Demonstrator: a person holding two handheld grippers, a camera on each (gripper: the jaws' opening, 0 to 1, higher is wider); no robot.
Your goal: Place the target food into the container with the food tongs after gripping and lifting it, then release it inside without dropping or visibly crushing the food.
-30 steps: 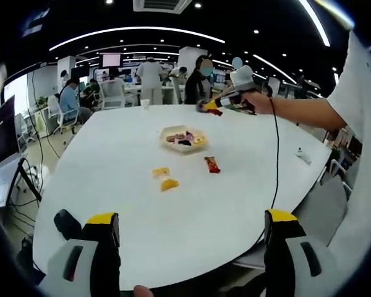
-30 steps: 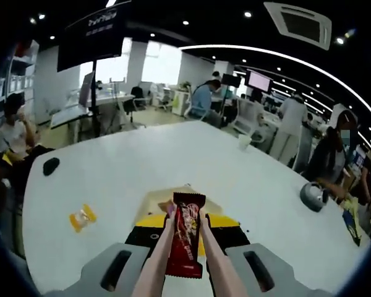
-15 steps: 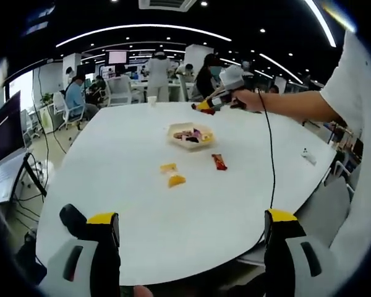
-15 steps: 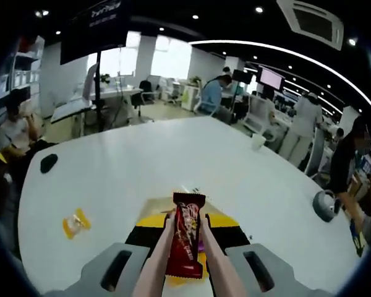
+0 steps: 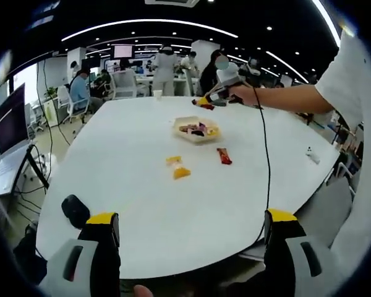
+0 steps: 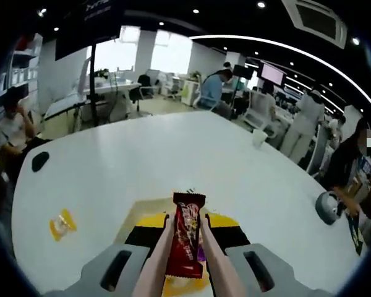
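Right gripper clamps the food tongs, pinching a red snack bar above the container on the white counter. Left gripper hangs wide, fingers released.

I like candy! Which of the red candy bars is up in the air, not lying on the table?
The red bar pinched between the pink tongs in the right gripper is the one. It hangs above the container. The other red bar lies flat on the white table.
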